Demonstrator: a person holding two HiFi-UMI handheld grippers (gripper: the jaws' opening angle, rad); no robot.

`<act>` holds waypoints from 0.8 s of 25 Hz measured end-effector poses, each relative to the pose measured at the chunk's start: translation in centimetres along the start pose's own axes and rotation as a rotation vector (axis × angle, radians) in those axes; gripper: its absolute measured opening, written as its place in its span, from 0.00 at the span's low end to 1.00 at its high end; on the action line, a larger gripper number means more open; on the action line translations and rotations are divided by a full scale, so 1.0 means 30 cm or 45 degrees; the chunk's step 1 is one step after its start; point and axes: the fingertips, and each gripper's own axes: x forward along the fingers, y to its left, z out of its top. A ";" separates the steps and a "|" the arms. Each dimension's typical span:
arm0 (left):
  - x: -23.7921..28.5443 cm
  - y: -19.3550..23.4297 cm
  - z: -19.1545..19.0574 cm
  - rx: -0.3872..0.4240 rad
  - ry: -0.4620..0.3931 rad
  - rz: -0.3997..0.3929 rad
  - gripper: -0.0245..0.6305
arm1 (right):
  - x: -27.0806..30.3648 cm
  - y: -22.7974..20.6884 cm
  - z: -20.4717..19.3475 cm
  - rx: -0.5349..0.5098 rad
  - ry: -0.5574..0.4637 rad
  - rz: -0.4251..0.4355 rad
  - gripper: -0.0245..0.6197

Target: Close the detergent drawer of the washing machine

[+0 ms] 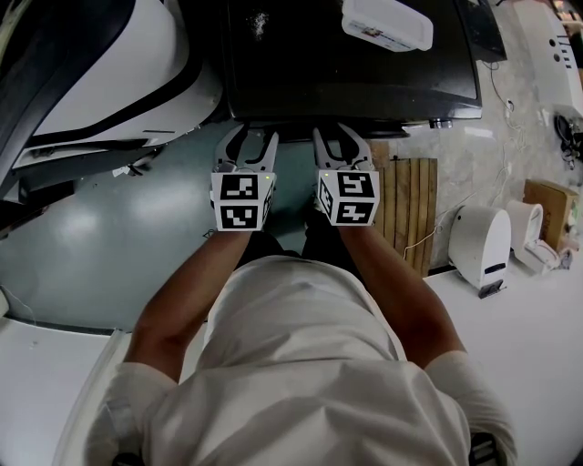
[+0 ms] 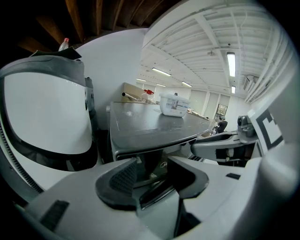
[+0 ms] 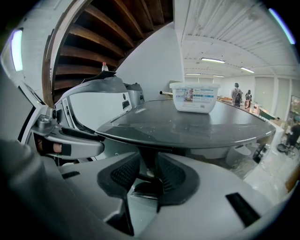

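Ceiling strip lights (image 2: pixel 230 64) light the hall evenly; the washing machine's dark top (image 3: pixel 187 124) shows soft sheen. Gripper views bulge fisheye, corners black, foreground blurred.

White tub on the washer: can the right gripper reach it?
Probably, with a stretch: bare washer top lies between the right gripper and the white tub, which sits far back.

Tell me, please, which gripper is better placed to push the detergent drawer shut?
Probably the right gripper: the dark drawer front sits centred between its open jaws. The left gripper is equally near, but the drawer front lies off toward one jaw there.
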 end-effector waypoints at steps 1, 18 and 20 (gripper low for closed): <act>0.000 0.001 0.002 -0.001 -0.003 0.000 0.33 | 0.001 0.000 0.002 0.004 0.000 -0.001 0.24; 0.014 0.007 0.005 0.005 0.007 -0.009 0.34 | 0.019 -0.019 0.006 -0.032 -0.019 0.003 0.17; 0.005 0.002 0.007 0.011 0.010 -0.020 0.36 | 0.017 -0.020 0.005 -0.041 -0.021 0.020 0.17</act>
